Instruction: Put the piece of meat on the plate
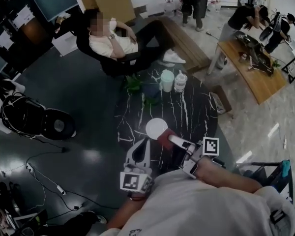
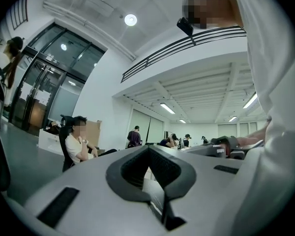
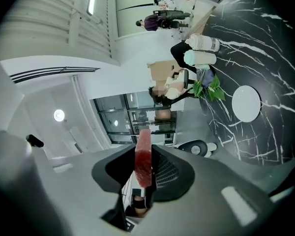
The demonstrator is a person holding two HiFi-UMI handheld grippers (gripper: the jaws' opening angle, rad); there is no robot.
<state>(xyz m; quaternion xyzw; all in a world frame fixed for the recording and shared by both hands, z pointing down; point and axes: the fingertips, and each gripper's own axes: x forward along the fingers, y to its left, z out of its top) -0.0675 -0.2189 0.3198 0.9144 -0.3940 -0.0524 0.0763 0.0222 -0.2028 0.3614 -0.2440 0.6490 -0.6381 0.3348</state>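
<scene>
A red piece of meat (image 1: 165, 138) (image 3: 143, 154) is clamped edge-on between the jaws of my right gripper (image 1: 170, 140) (image 3: 143, 162), which is shut on it. It hangs just right of and nearer to me than the round white plate (image 1: 156, 128) (image 3: 246, 103), which lies empty on the black marble table (image 1: 196, 114) (image 3: 270, 53). My left gripper (image 1: 145, 142) (image 2: 150, 152) is held beside it at the table's near edge, pointing level. Its jaws are together with nothing between them.
A pale green cup (image 1: 167, 80) (image 3: 200, 58), a white bottle (image 1: 180, 81) (image 3: 202, 43) and a small green plant (image 1: 134, 84) stand at the table's far side. Behind them a person (image 1: 113, 38) sits in a chair. Cables (image 1: 44, 181) lie on the floor at the left.
</scene>
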